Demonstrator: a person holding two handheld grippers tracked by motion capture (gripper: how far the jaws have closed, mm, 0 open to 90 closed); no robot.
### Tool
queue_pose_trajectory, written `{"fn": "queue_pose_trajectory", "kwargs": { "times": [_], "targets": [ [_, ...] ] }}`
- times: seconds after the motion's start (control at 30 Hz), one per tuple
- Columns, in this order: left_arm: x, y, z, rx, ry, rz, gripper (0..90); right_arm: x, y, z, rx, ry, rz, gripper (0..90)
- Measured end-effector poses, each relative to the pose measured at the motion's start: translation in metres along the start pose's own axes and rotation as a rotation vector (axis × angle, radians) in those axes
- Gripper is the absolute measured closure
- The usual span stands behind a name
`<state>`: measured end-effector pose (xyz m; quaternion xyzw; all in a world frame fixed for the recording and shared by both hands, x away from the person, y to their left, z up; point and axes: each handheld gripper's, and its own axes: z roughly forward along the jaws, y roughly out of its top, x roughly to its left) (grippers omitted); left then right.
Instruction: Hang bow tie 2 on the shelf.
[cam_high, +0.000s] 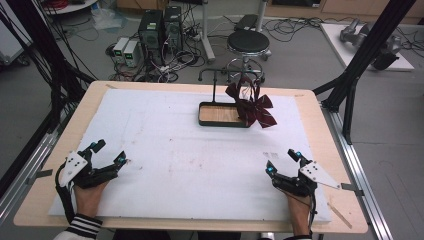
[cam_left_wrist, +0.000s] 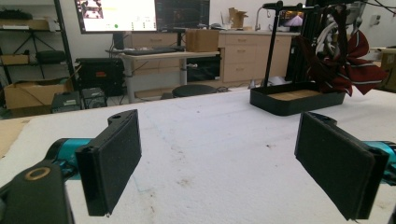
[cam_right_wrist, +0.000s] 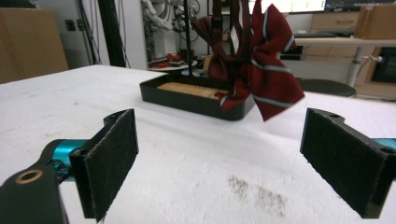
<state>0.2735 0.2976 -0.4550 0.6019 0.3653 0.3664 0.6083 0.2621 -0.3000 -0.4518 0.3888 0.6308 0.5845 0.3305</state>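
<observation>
Two grippers rest near the front edge of the white mat (cam_high: 200, 165): we see the left gripper (cam_high: 109, 153) at the near left corner and the right gripper (cam_high: 281, 161) at the near right, each with jaws spread wide and nothing between them. One dark red bow tie with pale stripes (cam_high: 252, 106) hangs from the one black stand (cam_high: 214, 82), drooping over the right end of its black tray with a wooden floor (cam_high: 204, 114), at the far middle of the mat and well apart from both grippers. From above we count one round black stool (cam_high: 248, 42) behind the table. The left gripper view adds what the high view lacks: a lit monitor (cam_left_wrist: 116, 14) and cardboard boxes (cam_left_wrist: 202, 40), their writing too small for us to read. The right gripper view shows the bow tie's stripes closest, and brown stains (cam_right_wrist: 257, 193) on the mat between its pads (cam_right_wrist: 109, 158).
</observation>
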Motion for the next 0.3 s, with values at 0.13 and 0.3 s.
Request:
{"fn": "queue_pose_trajectory", "kwargs": {
  "times": [0.13,0.3],
  "targets": [
    [-0.0004,0.0000,0.0002,-0.001,0.001,-0.001,15.0,0.0025,-0.0007,-0.0001,-0.001,0.001,-0.023,10.6],
    [-0.0005,0.0000,-0.0001,-0.002,0.003,0.002,15.0,0.0046,-0.0015,-0.0013,-0.016,-0.002,-0.047,10.6]
  ]
}}
